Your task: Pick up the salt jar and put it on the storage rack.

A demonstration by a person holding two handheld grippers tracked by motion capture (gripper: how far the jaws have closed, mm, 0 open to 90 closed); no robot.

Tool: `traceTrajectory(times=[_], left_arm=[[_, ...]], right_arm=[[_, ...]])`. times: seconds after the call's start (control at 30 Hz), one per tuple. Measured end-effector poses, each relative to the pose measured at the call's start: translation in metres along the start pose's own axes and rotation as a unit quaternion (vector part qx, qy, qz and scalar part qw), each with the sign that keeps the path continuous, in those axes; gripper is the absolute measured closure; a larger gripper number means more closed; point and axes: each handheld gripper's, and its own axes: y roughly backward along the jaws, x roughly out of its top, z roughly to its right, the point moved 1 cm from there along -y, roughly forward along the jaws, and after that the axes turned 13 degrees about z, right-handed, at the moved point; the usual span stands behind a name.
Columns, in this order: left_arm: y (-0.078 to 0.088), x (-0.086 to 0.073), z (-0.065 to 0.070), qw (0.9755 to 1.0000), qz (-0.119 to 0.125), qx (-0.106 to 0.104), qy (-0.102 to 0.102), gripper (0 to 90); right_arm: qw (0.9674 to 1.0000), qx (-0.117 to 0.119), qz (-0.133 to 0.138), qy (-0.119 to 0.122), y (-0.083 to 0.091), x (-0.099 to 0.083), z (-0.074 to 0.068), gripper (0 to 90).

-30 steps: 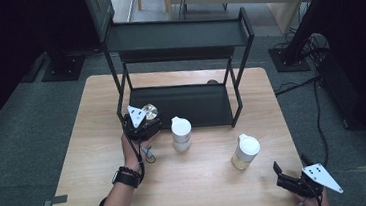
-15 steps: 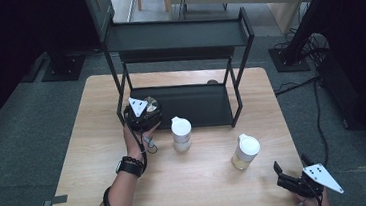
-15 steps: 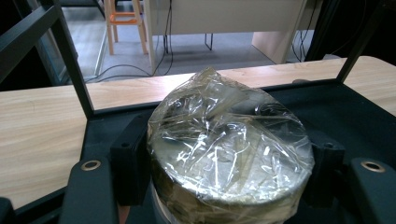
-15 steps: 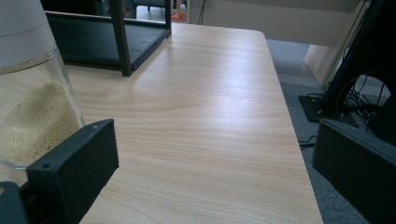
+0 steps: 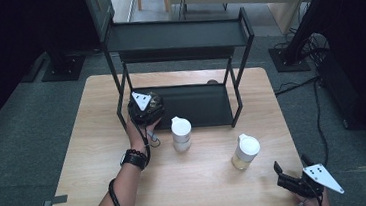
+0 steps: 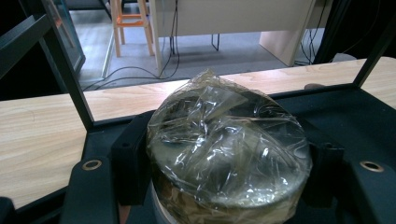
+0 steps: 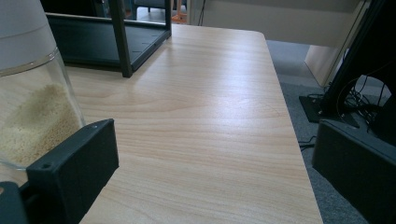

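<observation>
Clear crinkled plastic film covers the mouth of a round jar (image 6: pixel 229 154), upright, its long axis vertical, clamped on both flanks by the black jaws of the left tool (image 5: pixel 144 109); the jaws stand at their narrowest, pressed against the jar's sides.

Location: the held jar sits at the near left corner of the black metal two-tier rack (image 5: pixel 180 38), just at the edge of the lower shelf (image 6: pixel 355 116), which lies ahead of it and to the right, farther from the person. Judged step: carrying the jar onto that shelf; the move turns on clearing the rack's left post (image 6: pixel 70 79).

Wooden tabletop (image 5: pixel 85 156): a white-lidded jar (image 5: pixel 181 133) near the rack's front edge; a second white-lidded glass jar of pale grains (image 5: pixel 246 151) to the right.

Right tool (image 5: pixel 293 181): at the near right corner, jaws spread wide, nothing between them; the grain jar lies to its left. The left hand is far nearer the shelf.
</observation>
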Motion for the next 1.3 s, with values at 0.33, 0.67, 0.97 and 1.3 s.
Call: traceTrajectory(times=[0.33, 0.67, 0.97, 1.3], left_arm=[[-0.001, -0.006, 0.001, 1.0, -0.007, -0.004, -0.001, 33.7], [-0.003, -0.011, 0.0, 1.0, 0.001, 0.005, -0.001, 34.1], [-0.001, -0.012, 0.0, 1.0, 0.0, -0.002, -0.008, 33.5], [0.001, -0.013, 0.0, 1.0, -0.005, 0.004, -0.004, 23.7]], right_arm=[[1.0, -0.001, 0.0, 0.002, 0.0, 0.0, 0.0, 0.1], [1.0, -0.001, -0.001, 0.003, 0.0, 0.0, -0.001, 0.1], [1.0, -0.001, 0.0, 0.004, 0.0, 0.0, -0.001, 0.1], [1.0, -0.002, -0.001, 0.005, 0.0, 0.0, -0.001, 0.1]])
